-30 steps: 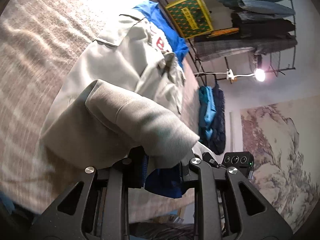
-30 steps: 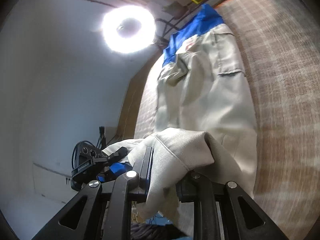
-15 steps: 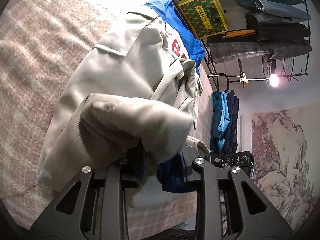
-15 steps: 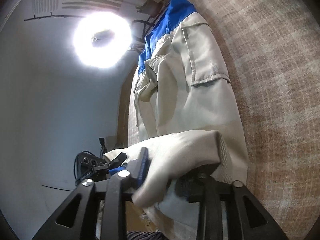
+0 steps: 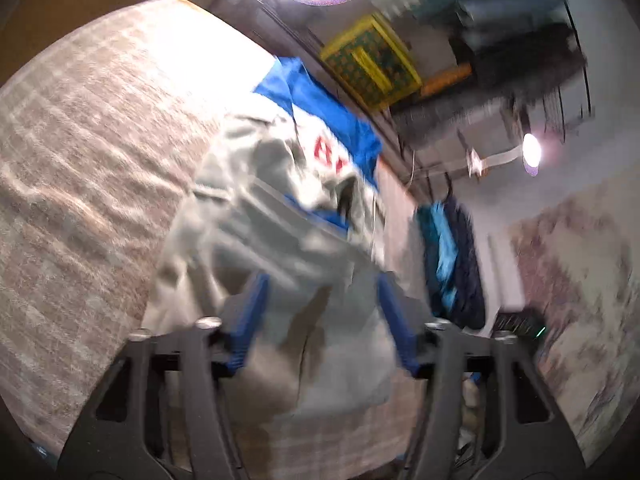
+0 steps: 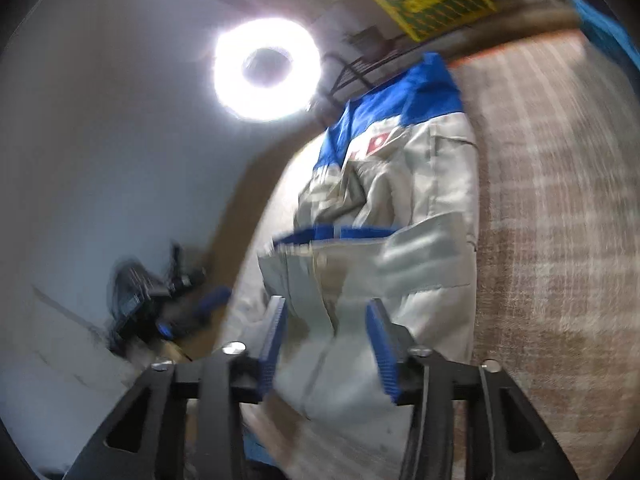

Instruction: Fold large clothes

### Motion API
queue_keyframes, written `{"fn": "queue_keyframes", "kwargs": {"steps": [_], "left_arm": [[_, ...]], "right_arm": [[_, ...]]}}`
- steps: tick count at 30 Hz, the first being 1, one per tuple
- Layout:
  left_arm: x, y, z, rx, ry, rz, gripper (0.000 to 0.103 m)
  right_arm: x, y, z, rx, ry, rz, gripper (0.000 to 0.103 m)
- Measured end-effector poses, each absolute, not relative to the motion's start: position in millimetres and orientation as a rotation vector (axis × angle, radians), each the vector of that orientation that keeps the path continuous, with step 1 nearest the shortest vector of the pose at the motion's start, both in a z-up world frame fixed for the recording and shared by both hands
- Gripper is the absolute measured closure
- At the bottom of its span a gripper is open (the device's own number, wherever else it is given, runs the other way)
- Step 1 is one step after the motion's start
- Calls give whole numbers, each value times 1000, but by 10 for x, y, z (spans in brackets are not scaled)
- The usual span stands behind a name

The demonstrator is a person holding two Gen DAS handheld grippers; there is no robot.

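A beige jacket with a blue collar and red lettering (image 5: 280,216) lies on a brown plaid bed cover (image 5: 80,160). Its lower part is folded up over the body. My left gripper (image 5: 320,304) is open, with its blue pads on either side of the folded hem and nothing pinched. In the right wrist view the jacket (image 6: 400,240) lies ahead, and my right gripper (image 6: 326,328) is open over its near edge. The left gripper (image 6: 192,308) shows blurred at the left. Both views are motion-blurred.
A ring light (image 6: 267,68) glares above the bed's far end. A rack with folded clothes (image 5: 500,80), a yellow-green box (image 5: 370,62) and hanging blue garments (image 5: 448,264) stand beyond the bed. The bed cover (image 6: 560,200) stretches to the right of the jacket.
Both grippers were shut on the jacket's ribbed hem; now both have opened and let it go. The hem lies folded over the jacket's body. Both views have tilted upward.
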State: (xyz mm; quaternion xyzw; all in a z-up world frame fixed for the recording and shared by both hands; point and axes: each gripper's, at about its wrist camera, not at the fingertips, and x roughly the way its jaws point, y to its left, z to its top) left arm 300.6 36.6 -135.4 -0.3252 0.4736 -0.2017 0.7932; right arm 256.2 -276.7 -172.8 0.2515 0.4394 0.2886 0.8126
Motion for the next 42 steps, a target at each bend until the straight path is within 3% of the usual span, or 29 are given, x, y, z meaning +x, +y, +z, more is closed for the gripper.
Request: {"fn": "queue_keyframes", "kwargs": {"steps": [2,7,12,16,19,20,23,24,29,35,38,39,40,42], "left_arm": [[2973,178,-1414,-605,1046,-449,65],[3140,-61,-1674,-582,1104,-424,66],[3413,59,-1848,-578,1089,-256,69],[3530,198,-1959,-562,1093,-215,81],[3494,342,-1846,-542,1062,-196,82],[3450,448,-1766,-553,1041,-187,81],[3366,761,-1687,-635,1014,-214,60],[3384,825,-1724,-669,1019,-226,56],[3351,950,-2079,-843,1145,-343,55],[3181,860,-2135,-770,1171,-377,55],[3120,830,-2099,-760,1156,-416,55],[3095,821,-2085,-764,1147,-430,61],[3074,823,-2074,-763,1143,-435,75],[3013,809,-2013,-741,1132,-427,92]], "right_arm": [[2536,-2621,-1737,441,957,618,64],[2599,-2281,-1891,337,1005,623,64],[2790,-2029,-2056,263,1024,594,64],[3012,-1949,-2147,236,1035,547,72],[3027,-2031,-2029,256,1013,532,69],[2994,-2132,-1946,287,987,526,62],[2847,-2465,-1752,366,918,516,36],[2795,-2558,-1718,359,897,491,35],[2717,-3041,-1930,412,949,394,36],[2851,-3128,-2215,525,1031,435,40],[2878,-3061,-2309,539,1057,446,51],[2888,-3034,-2326,535,1061,448,59],[2873,-3005,-2320,515,1061,437,61],[2845,-2973,-2279,485,1045,421,76]]}}
